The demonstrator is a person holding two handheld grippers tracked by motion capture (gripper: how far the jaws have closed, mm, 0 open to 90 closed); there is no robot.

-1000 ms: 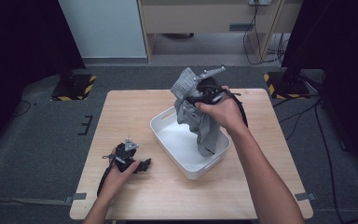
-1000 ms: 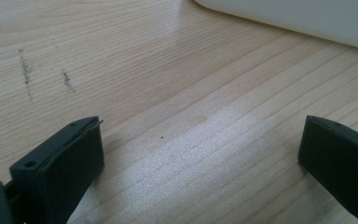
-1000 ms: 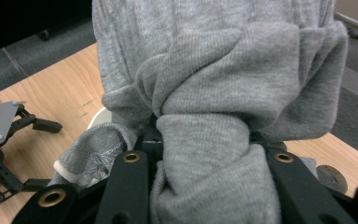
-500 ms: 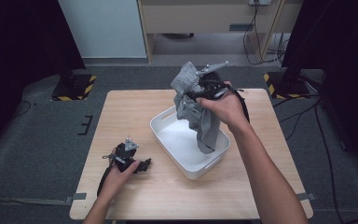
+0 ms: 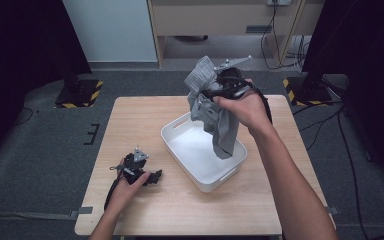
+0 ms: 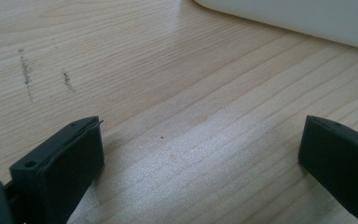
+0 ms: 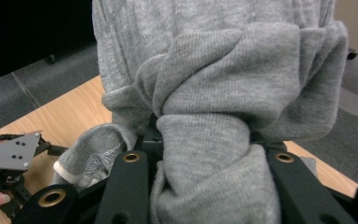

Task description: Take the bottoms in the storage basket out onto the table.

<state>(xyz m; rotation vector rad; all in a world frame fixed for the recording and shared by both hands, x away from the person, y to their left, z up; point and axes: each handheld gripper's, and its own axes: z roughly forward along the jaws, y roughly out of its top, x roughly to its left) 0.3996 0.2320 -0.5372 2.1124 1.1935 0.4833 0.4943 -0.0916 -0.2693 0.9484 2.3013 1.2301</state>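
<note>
The right tongs clamp a bunched grey sweater above the white bin, its tail hanging inside, mid-lift I judge, needing clearance next, while the left tongs rest wide open on the surface.

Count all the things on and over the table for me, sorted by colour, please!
Grey: 1, the bunched grey knitted cloth held in the right gripper
White: 1, the white rectangular plastic bin
Black: 2, the right gripper and the left gripper, which rests open on the light wooden table
Total: 4
</note>
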